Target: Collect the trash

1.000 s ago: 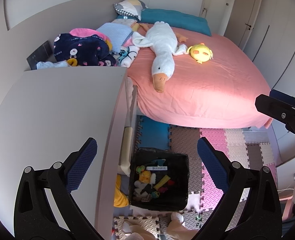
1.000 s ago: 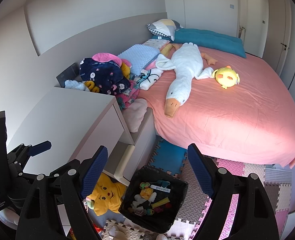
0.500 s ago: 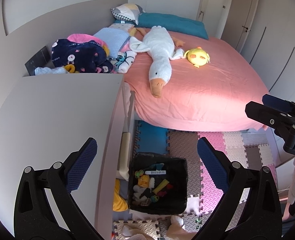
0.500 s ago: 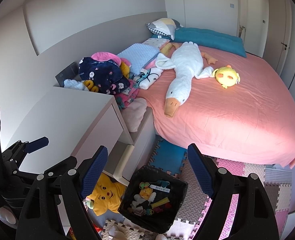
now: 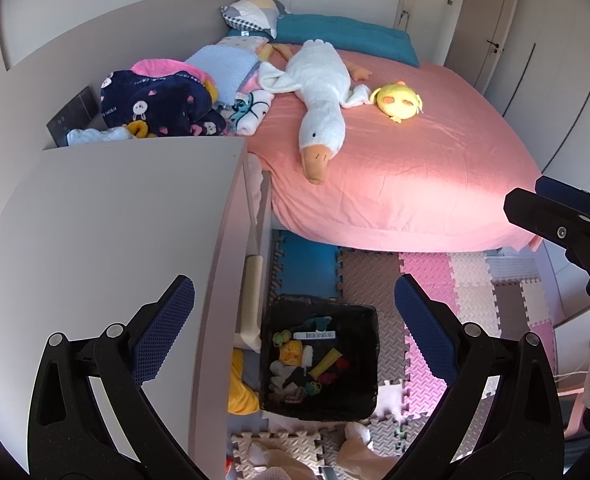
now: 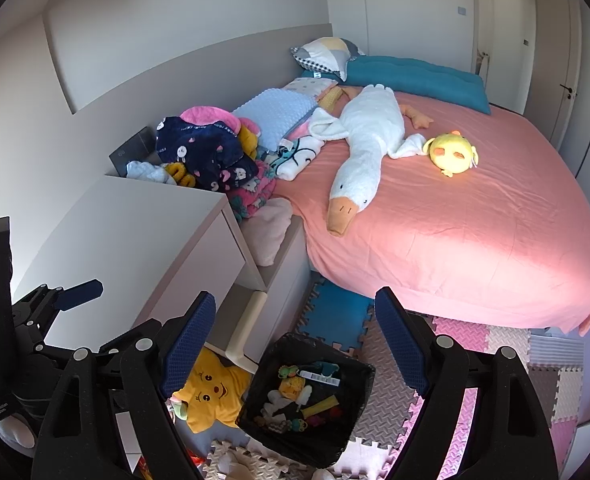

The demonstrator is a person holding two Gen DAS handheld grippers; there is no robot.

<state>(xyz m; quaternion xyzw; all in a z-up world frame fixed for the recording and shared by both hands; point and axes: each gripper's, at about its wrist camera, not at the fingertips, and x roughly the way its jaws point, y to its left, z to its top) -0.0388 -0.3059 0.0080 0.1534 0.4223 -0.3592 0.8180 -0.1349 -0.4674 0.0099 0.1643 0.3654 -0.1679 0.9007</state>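
A black bin [image 5: 369, 360] [image 6: 369, 376] stands on the foam floor mats beside the white cabinet, holding several small items: a yellow piece, a white strip, bits of red and green. My left gripper [image 5: 291, 300] hangs high above the bin, open, nothing between its blue pads. My right gripper [image 6: 295, 312] is also above the bin, open and empty. Each gripper shows at the edge of the other's view: the right gripper [image 5: 555, 216] to the right, the left gripper [image 6: 75, 292] to the left over the cabinet.
A white cabinet top [image 5: 115, 220] fills the left. Behind it lies a clothes pile [image 6: 207, 156]. The pink bed [image 6: 475, 232] carries a white goose plush [image 6: 363, 140] and a yellow chick plush [image 6: 455, 154]. A yellow plush [image 6: 211, 396] lies under the cabinet. Coloured foam mats [image 5: 435, 276] cover the floor.
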